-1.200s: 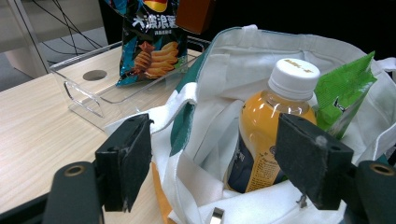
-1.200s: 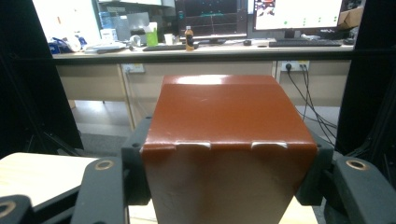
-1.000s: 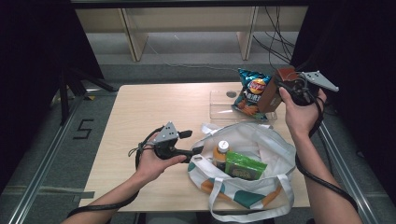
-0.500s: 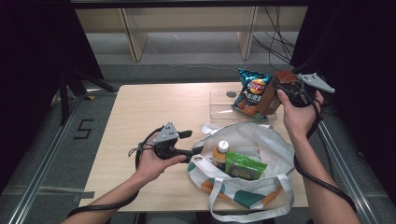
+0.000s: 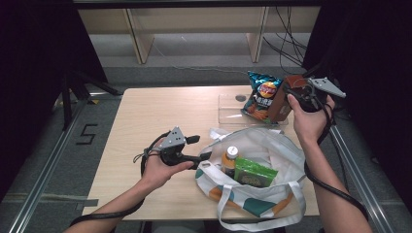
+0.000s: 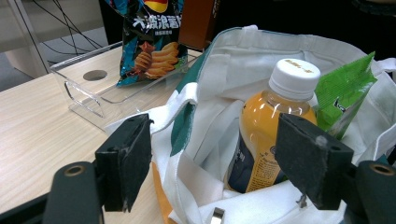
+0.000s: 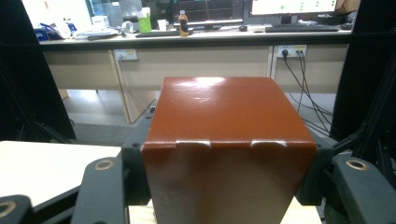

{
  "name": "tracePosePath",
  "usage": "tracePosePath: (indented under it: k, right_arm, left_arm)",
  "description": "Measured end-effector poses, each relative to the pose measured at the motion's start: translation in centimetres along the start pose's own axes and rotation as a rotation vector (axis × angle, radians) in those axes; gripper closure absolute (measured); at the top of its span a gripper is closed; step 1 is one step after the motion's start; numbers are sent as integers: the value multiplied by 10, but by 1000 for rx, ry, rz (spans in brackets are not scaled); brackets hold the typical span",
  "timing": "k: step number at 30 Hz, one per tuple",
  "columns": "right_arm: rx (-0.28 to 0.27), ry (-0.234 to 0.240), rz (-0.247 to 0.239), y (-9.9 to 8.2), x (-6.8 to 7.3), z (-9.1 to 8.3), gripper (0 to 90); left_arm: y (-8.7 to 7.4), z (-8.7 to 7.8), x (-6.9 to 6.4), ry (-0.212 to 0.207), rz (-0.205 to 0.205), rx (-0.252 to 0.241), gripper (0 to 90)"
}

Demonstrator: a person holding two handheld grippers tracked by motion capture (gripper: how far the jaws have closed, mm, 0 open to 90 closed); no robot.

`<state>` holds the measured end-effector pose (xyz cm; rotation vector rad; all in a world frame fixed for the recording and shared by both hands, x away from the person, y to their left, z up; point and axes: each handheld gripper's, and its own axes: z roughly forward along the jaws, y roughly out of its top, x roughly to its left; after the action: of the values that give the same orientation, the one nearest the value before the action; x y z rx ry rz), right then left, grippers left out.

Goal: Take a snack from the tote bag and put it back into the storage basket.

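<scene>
Above the table's far right, my right gripper clamps the glossy brown cardboard box; my left gripper, jaws spread, props the white fabric tote bag, so next I lower the box in.

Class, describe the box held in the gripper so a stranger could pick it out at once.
Look at the table's far right corner, beside the clear tray with the blue chip bag. The right gripper clamps a brown box there: plain glossy carton, no print.
</scene>
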<state>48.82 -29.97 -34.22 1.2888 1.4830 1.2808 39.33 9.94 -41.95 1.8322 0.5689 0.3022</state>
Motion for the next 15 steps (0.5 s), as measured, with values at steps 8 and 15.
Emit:
tracePosePath:
  k: [8, 15]
  right_arm:
    - [7, 1, 8, -2, 2, 3, 393]
    - [11, -4, 8, -5, 2, 5, 393]
  left_arm:
    - [0, 1, 0, -6, 7, 0, 268]
    - [0, 1, 0, -7, 4, 0, 268]
